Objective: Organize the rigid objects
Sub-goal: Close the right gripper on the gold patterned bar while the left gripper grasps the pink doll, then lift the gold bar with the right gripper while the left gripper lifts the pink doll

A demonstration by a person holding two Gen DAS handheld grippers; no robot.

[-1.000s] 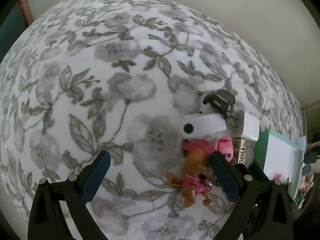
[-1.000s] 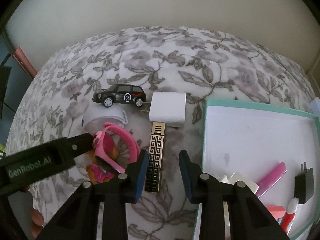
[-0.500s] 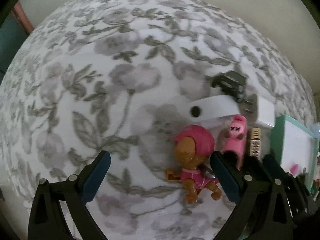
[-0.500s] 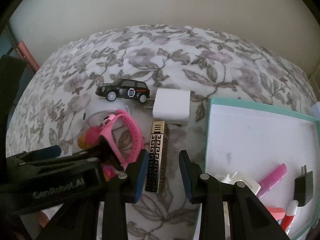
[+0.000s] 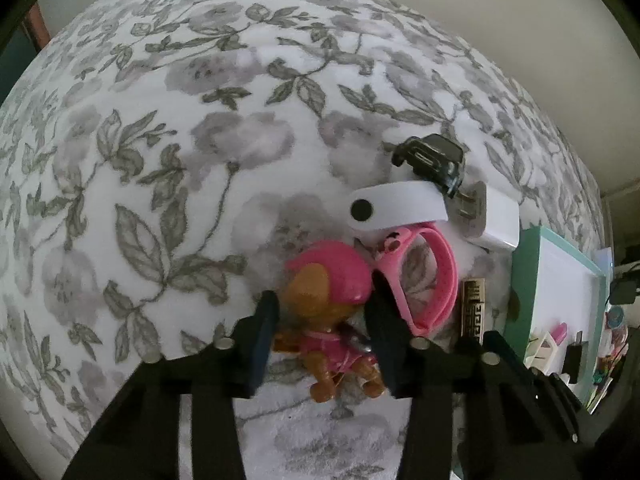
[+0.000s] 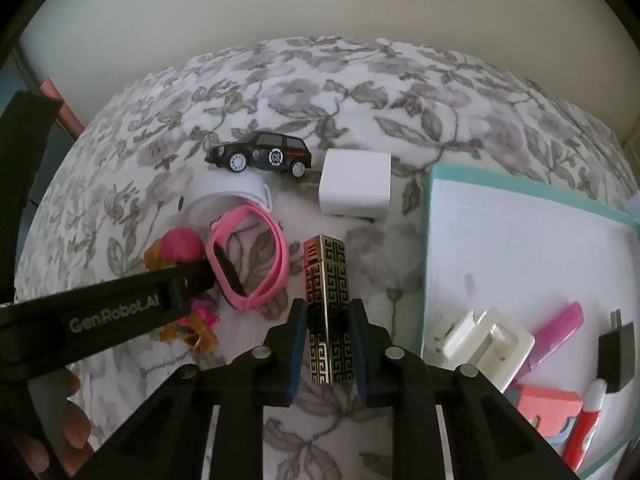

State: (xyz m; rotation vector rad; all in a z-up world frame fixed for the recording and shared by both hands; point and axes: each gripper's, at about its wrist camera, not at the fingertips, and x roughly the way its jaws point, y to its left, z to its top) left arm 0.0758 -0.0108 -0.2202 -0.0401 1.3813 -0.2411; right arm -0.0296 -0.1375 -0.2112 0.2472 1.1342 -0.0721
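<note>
Floral bedspread (image 5: 168,152) bare left of toy-gripping left tongs (image 5: 320,336).

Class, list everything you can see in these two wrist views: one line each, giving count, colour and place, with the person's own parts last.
Toy puppy: 1, brown and pink, between the left jaws.
Patterned bar: 1, gold and black, between the right jaws.
Pink band: 1, on the cloth beside the puppy.
White band: 1, behind the pink band.
Toy car: 1, black, far side.
Charger: 1, white, beside the car.
Tray: 1, teal-rimmed, right, holding mixed small items.
Floral cloth: 1, grey-white, underneath.
Left gripper: black.
Right gripper: black.
Hand: lower left.
</note>
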